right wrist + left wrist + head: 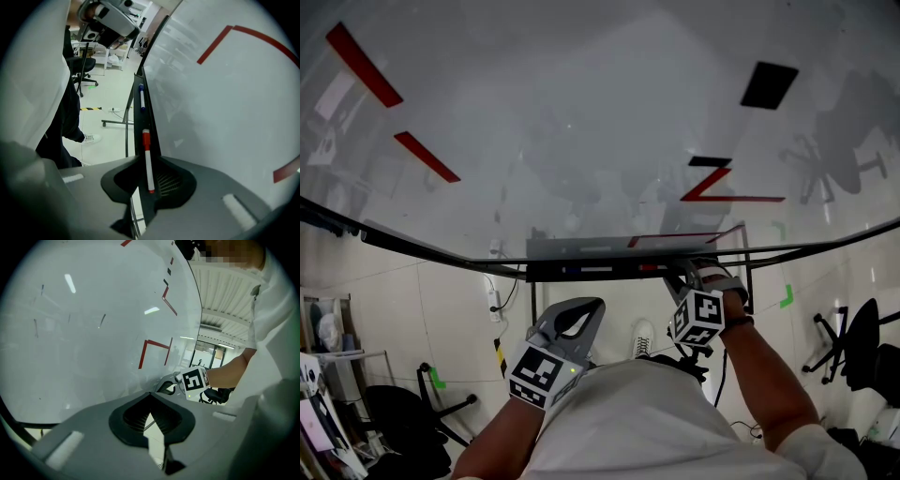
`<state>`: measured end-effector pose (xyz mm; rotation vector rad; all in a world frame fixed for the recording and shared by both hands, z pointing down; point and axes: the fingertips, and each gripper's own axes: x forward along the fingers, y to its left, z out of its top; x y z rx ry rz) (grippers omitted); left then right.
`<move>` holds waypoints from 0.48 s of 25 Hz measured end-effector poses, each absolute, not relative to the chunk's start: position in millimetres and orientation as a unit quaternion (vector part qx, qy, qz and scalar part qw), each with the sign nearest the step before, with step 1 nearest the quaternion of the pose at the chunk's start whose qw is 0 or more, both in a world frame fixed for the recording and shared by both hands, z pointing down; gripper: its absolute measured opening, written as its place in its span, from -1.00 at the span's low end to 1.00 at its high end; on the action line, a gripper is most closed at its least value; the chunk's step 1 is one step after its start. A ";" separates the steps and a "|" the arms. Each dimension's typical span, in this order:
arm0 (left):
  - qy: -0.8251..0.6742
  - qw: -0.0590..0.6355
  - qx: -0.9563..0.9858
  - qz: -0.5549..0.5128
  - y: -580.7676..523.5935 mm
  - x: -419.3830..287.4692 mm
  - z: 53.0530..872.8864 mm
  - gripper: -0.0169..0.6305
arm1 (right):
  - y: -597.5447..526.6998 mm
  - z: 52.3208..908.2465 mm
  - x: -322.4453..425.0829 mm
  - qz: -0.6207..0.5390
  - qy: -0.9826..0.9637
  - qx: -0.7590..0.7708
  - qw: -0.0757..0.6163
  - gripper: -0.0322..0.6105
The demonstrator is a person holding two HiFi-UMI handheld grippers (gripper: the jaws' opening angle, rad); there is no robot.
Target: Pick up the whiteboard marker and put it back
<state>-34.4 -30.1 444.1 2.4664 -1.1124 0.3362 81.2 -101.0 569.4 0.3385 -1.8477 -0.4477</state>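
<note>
A white whiteboard marker with a red cap (pixel 147 157) lies along the dark tray ledge (pixel 138 93) under the whiteboard (pixel 225 103). My right gripper (pixel 149 165) is open. Its jaws stand on either side of the marker's near end, a little wider than the marker. In the head view the right gripper (pixel 692 279) reaches up to the tray (pixel 581 249) at the board's lower edge. My left gripper (pixel 577 317) hangs back below the tray with its jaws together and nothing in them. The left gripper view shows its pads (pixel 136 417) meeting at the tips.
A blue-capped marker (pixel 141 100) lies farther along the same ledge. Red line marks (pixel 717 187) and a black eraser (pixel 769 84) are on the board. Office chairs (pixel 853 352), a cable and the board's stand legs (pixel 117 123) are on the floor below.
</note>
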 end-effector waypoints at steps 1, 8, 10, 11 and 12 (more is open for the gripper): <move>-0.400 0.206 0.885 0.121 -30.1 -34.6 444.0 -0.90 | -100.8 570.4 80.9 -0.192 -0.785 0.142 0.571 -0.68; -0.400 0.207 0.884 0.122 -27.6 -34.5 446.3 -0.90 | -103.3 575.5 77.2 -0.201 -0.779 0.129 0.580 -0.68; -0.401 0.207 0.884 0.121 -27.3 -35.5 446.0 -0.90 | -102.8 577.2 76.5 -0.203 -0.777 0.122 0.583 -0.68; -0.403 0.205 0.884 0.121 -27.7 -36.3 445.5 -0.90 | -102.7 577.5 76.4 -0.205 -0.776 0.120 0.584 -0.68; -0.404 0.205 0.883 0.121 -27.8 -36.8 445.3 -0.90 | -102.8 577.7 76.3 -0.206 -0.776 0.118 0.585 -0.68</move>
